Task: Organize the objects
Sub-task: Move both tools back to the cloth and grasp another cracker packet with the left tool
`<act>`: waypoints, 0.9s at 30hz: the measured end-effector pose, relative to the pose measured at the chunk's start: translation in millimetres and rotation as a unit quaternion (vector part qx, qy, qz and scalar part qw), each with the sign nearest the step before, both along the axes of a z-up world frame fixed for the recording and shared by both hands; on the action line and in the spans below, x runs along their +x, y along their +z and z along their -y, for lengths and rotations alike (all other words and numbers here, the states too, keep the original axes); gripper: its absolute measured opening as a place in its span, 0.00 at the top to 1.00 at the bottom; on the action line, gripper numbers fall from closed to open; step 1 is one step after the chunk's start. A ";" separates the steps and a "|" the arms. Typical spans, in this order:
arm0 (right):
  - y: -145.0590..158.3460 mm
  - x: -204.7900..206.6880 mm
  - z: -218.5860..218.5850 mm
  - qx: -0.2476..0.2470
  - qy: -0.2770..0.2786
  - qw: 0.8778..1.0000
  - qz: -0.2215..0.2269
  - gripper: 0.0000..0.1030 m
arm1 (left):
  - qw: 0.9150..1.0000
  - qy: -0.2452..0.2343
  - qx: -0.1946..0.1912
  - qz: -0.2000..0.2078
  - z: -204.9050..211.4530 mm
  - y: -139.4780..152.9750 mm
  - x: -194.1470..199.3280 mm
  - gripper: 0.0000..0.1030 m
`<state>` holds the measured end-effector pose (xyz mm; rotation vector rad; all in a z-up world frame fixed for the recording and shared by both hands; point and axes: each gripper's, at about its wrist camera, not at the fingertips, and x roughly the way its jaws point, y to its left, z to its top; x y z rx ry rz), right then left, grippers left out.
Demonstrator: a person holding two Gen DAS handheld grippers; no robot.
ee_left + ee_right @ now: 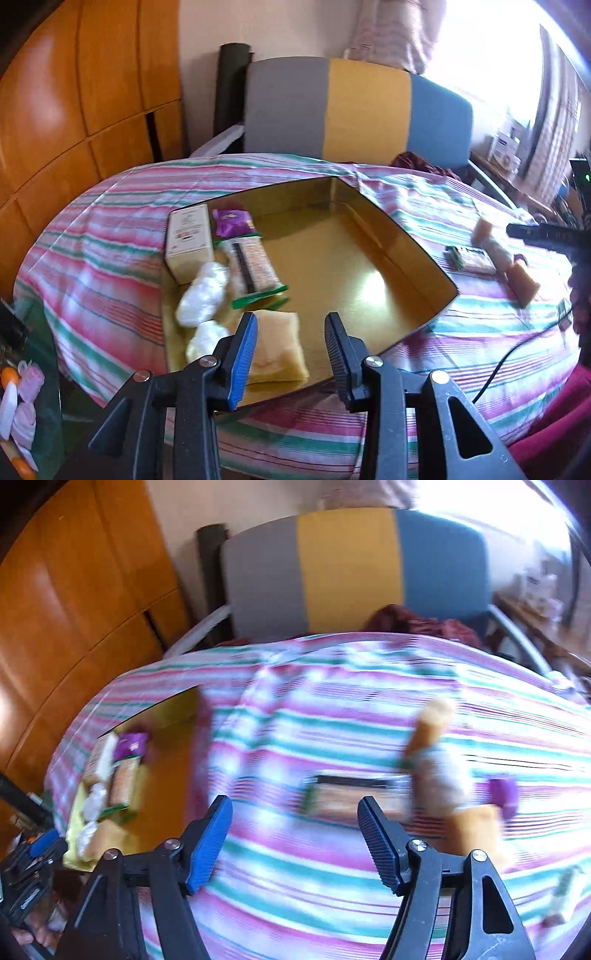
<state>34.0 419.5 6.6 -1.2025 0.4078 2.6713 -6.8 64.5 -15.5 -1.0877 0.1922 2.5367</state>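
A gold tray [369, 258] lies on the striped tablecloth [110, 229]. Its left side holds a cream box [190, 243], a purple packet [232, 221], a cracker packet [255, 266], white wrapped lumps [203, 295] and a yellow cake piece [280, 343]. My left gripper [291, 343] hovers open over the tray's near edge, above the cake piece and gripping nothing. My right gripper [295, 812] is open and empty over the cloth, right of the tray [170, 775]. Just beyond it, blurred, lie another cracker packet [354, 794], wrapped bread rolls [439, 768] and a purple item [502, 790].
A chair with a grey, yellow and blue back [362, 110] stands behind the table, with dark red cloth [406, 620] on its seat. Wooden cabinet doors [74, 110] fill the left. A black cable [517, 354] crosses the cloth at the right. A small packet [561, 890] lies near the right edge.
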 end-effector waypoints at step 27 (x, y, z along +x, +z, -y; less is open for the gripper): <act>-29.1 58.6 -147.3 -0.103 -0.211 0.972 -0.012 0.25 | 0.984 -0.168 -0.064 -0.003 -158.1 -2.8 16.5 0.64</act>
